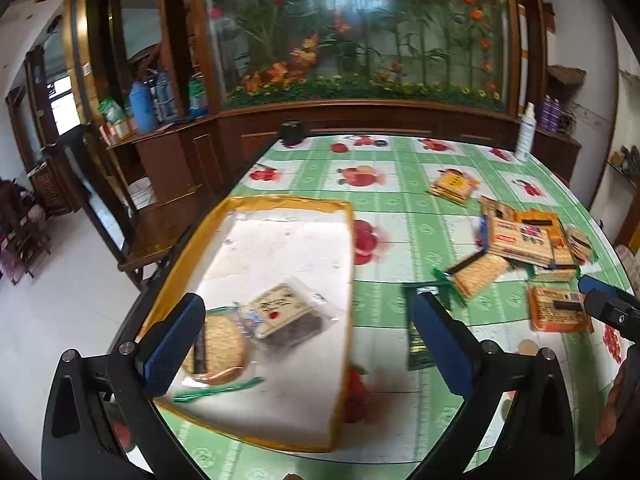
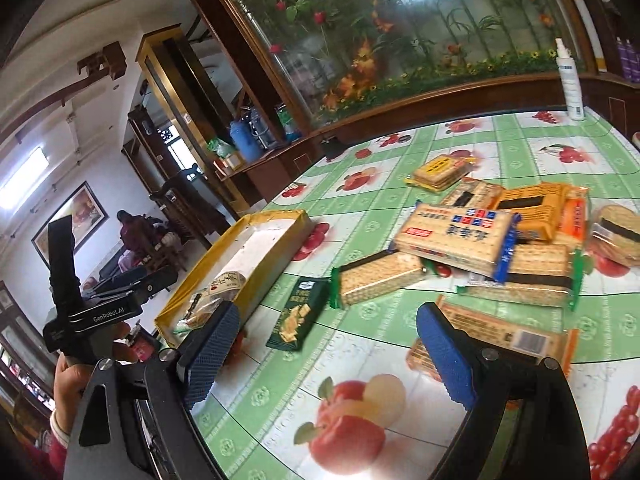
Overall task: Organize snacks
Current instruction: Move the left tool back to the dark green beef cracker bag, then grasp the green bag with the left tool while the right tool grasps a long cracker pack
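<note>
A yellow-rimmed white tray [image 1: 280,202] sits at the table's left edge and also shows in the right wrist view [image 2: 280,216]. It holds a round cracker pack [image 1: 224,348] and a clear-wrapped snack pack [image 1: 286,314]. My left gripper [image 1: 308,344] is open and empty above the tray's near end. My right gripper [image 2: 332,356] is open and empty over the tablecloth. A dark green snack pack [image 2: 298,314] lies just ahead of it, beside the tray. Several cracker packs [image 2: 460,236] are piled to the right, and an orange pack [image 2: 504,336] lies by the right finger.
The table has a green fruit-print cloth [image 2: 360,400]. A white spray bottle [image 2: 570,80] stands at the far right edge and a small black object [image 1: 292,132] at the far edge. A wooden cabinet with a flower display [image 1: 360,40] stands behind the table.
</note>
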Tool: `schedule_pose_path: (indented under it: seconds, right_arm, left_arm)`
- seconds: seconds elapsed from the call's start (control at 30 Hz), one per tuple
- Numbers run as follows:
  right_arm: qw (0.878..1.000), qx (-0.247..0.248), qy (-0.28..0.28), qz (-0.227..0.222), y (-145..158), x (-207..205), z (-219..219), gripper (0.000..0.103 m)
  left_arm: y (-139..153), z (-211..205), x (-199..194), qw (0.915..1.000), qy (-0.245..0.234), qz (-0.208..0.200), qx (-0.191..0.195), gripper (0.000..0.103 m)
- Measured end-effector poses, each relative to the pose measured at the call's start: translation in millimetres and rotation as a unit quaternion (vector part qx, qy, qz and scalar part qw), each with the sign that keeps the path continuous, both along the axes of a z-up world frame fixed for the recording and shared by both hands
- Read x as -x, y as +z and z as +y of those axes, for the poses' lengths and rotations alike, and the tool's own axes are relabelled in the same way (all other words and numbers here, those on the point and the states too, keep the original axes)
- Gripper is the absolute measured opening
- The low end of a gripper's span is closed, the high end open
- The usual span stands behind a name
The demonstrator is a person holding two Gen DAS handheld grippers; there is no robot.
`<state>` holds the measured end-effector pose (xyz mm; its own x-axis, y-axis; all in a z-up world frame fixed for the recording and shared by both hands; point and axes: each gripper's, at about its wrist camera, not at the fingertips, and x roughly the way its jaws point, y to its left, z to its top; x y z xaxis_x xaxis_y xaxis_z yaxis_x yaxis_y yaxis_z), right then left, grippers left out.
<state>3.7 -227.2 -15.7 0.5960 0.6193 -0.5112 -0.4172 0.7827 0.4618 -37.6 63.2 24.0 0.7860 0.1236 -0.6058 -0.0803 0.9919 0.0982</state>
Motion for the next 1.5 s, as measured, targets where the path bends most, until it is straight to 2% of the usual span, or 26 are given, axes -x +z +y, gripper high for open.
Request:
schedule_pose_path:
  seconds: [0.23,0.53,0.63,0.83,1.0,1.2,1.4,1.47,1.5]
  right_arm:
    - [0.999,0.029,0.008,-0.011,1.6,12.2,-17.3,0.093]
    - [0.993,0.115,0.017,-0.005,-15.2,9.1,-38.4,0.093]
    - [0.991,0.134,0.023,-0.001,-20.6,2.6,-41.1,0.093]
    - [0.978,0.202,0.046,0.01,-36.1,-20.9,-33.2,0.093]
    - [0.961,0.268,0.06,0.014,-52.3,-35.1,-20.2,0.093]
    - [0.963,0.258,0.068,0.033,-60.1,-44.5,-22.1,0.093]
    - [0.961,0.262,0.07,0.048,-63.8,-50.4,-21.2,0.089]
    - [0.958,0.273,0.071,0.048,-65.0,-49.1,-17.0,0.087]
    - [0.957,0.277,0.071,0.048,-65.6,-48.5,-15.2,0.085]
  left_arm:
    - [-4.4,-28.8,-5.6,0.9995,-0.029,0.012,0.0,0.103]
    - [-21.2,-63.0,-15.4,0.9967,-0.069,0.04,0.014,0.103]
    - [-31.7,-71.9,-23.7,0.9947,-0.078,0.062,0.025,0.103]
    - [-60.8,-78.4,-47.0,0.9893,-0.066,0.115,0.061,0.103]
    - [-80.0,-83.0,-66.2,0.9855,-0.051,0.143,0.076,0.103]
    - [-98.0,-83.2,-85.0,0.9833,-0.036,0.167,0.063,0.103]
    - [-98.6,-84.3,-89.4,0.9859,-0.048,0.154,0.046,0.103]
    - [-97.0,-88.3,-89.1,0.9862,-0.058,0.15,0.04,0.098]
    - [-96.2,-89.6,-90.6,0.9855,-0.066,0.15,0.044,0.089]
